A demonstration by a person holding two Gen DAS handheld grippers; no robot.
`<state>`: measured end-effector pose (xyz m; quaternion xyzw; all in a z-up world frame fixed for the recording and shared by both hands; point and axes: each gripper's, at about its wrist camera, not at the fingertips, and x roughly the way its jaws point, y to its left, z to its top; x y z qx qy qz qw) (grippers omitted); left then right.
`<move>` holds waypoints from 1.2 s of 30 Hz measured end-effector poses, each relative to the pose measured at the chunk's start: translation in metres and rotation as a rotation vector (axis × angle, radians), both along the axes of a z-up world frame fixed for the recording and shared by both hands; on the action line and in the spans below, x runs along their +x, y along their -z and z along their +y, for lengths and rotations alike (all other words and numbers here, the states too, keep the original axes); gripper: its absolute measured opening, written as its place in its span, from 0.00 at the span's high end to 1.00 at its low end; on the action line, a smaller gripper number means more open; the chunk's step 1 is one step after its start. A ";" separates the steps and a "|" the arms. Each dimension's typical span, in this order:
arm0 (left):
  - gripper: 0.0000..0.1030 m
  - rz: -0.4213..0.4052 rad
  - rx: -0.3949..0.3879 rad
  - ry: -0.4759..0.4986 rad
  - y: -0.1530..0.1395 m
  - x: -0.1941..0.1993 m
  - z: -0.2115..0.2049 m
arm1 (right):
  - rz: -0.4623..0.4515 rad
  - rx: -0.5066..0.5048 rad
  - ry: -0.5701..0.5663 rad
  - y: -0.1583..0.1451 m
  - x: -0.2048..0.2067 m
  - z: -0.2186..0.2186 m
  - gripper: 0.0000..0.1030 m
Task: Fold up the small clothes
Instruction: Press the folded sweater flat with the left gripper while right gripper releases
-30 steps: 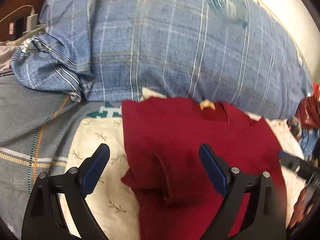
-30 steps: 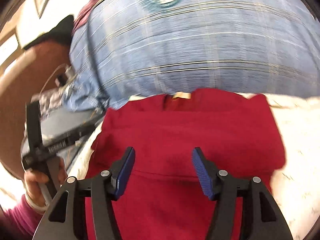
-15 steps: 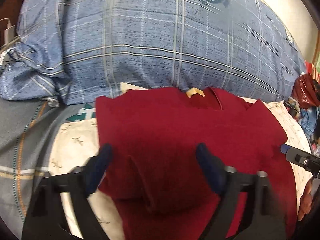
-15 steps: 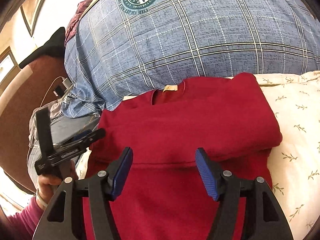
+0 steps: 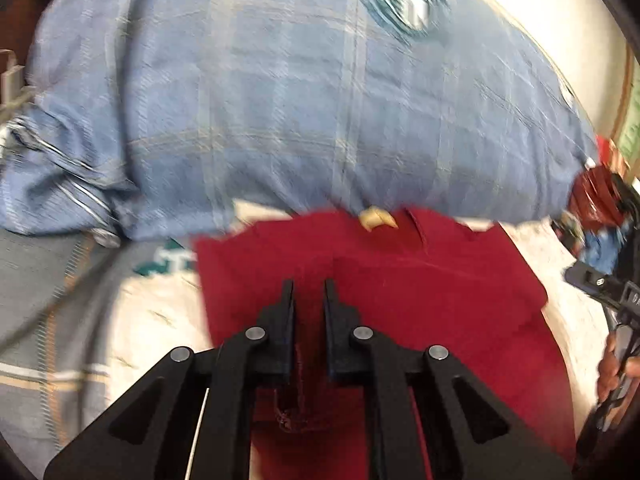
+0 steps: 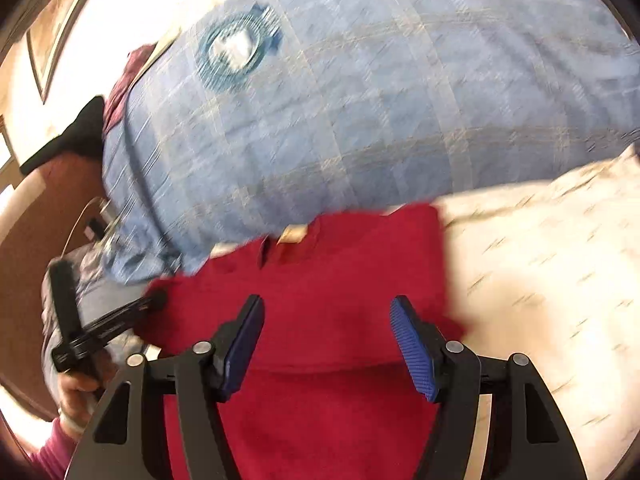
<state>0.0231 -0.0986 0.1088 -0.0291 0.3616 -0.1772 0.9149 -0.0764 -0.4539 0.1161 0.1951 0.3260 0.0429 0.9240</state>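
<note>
Left wrist view: the left gripper (image 5: pixel 308 292) has just closed its jaws, wide apart a second ago, and they now clamp a raised pleat of the red shirt (image 5: pixel 420 296) between them. That looks like a grip taken to carry one side over in a fold. Ahead of the jaws lie the collar label (image 5: pixel 376 218) and the blue plaid pillow (image 5: pixel 300 100); motion blur smears the bedding, and the shirt's near hem is cut off below.

Right wrist view: the right gripper (image 6: pixel 328 344) has jaws apart, opened slightly wider in the last half second, with the shirt (image 6: pixel 320 280) under them but not pinched. Left of the jaws, the other gripper (image 6: pixel 120 316) meets the shirt's edge; its tips are blurred.
</note>
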 end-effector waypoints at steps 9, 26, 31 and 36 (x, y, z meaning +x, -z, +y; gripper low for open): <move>0.91 0.088 -0.020 0.002 0.019 0.009 -0.001 | 0.198 0.020 0.047 0.028 0.063 -0.028 0.21; 0.22 0.139 -0.041 -0.065 0.025 0.014 0.005 | 0.266 -0.093 0.191 0.059 0.074 -0.067 0.93; 0.22 0.106 -0.011 -0.077 0.021 0.011 0.004 | 0.174 -0.114 0.041 0.028 0.034 -0.031 0.67; 0.22 0.154 0.131 -0.092 0.039 0.012 -0.007 | 0.292 -0.263 -0.009 0.050 0.035 -0.002 0.82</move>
